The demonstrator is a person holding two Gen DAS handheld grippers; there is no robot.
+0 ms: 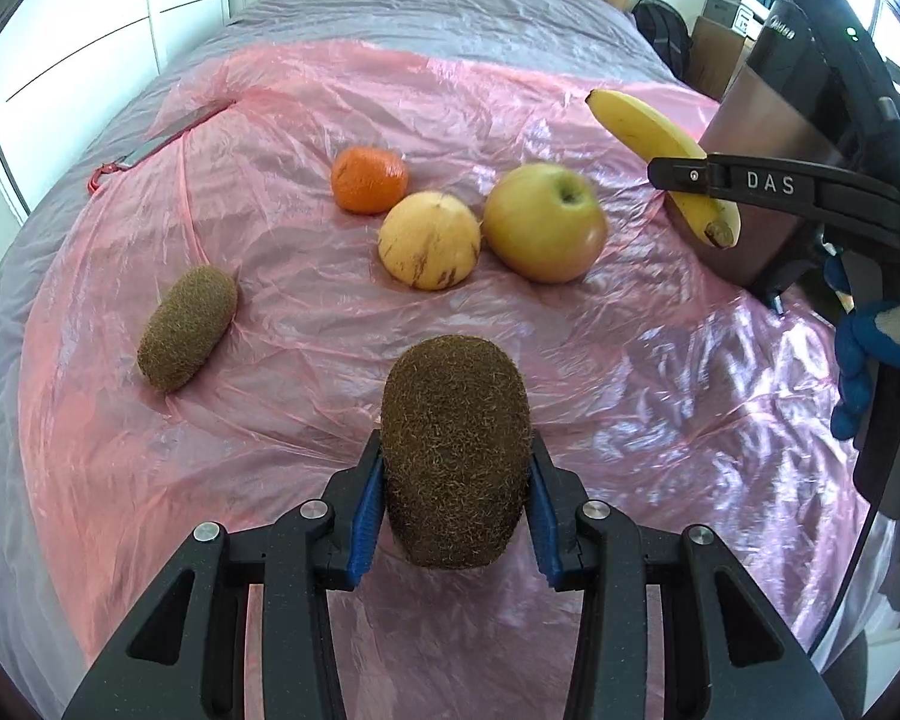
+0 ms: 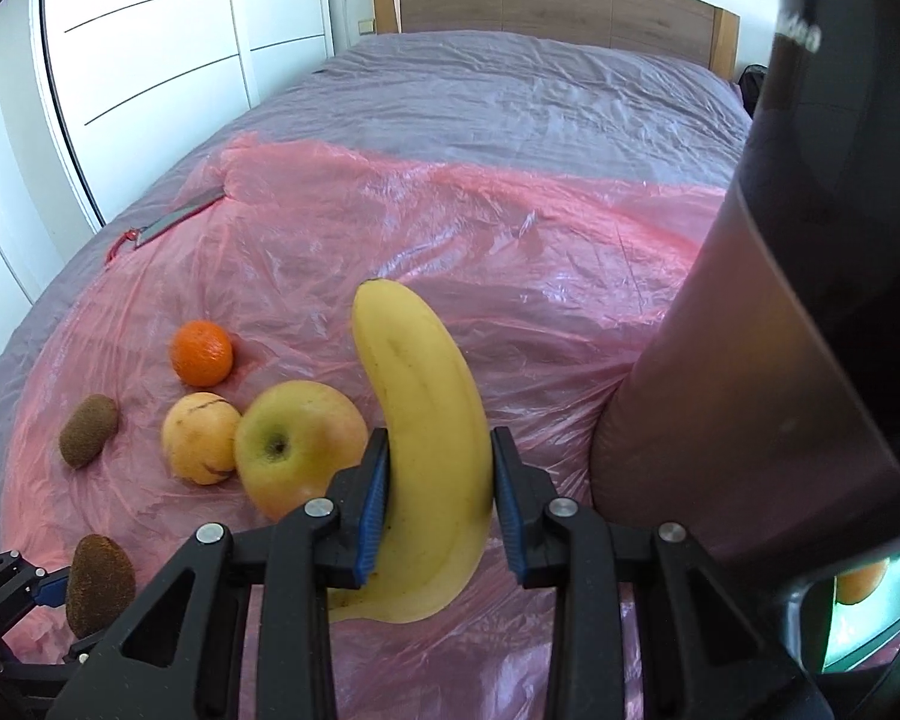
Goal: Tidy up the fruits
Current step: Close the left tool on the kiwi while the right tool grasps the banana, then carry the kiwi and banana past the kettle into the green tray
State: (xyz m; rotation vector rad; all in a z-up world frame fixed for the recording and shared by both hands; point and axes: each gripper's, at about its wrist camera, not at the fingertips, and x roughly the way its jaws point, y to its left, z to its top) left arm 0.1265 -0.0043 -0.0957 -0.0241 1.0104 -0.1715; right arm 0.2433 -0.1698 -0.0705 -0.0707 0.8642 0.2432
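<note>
My left gripper (image 1: 455, 468) is shut on a brown kiwi (image 1: 456, 450), held above the pink plastic sheet (image 1: 660, 372). My right gripper (image 2: 439, 492) is shut on a yellow banana (image 2: 420, 420), its blue pads pressing both sides; the banana (image 1: 660, 150) and that gripper show at the right of the left wrist view. On the sheet lie a second kiwi (image 1: 187, 327), an orange mandarin (image 1: 369, 179), a pale yellow fruit (image 1: 429, 240) and a green-yellow apple (image 1: 545, 222). The right wrist view shows them too: kiwi (image 2: 88, 431), mandarin (image 2: 201, 353), yellow fruit (image 2: 201, 447), apple (image 2: 300, 456), and the held kiwi (image 2: 100, 585).
The sheet covers a grey bedspread (image 2: 510, 102) with a wooden headboard (image 2: 558, 0) behind. A flat strip with a red loop (image 1: 162, 138) lies at the sheet's far left. White wardrobe doors (image 2: 150, 60) stand left. A dark device (image 2: 810, 300) fills the right.
</note>
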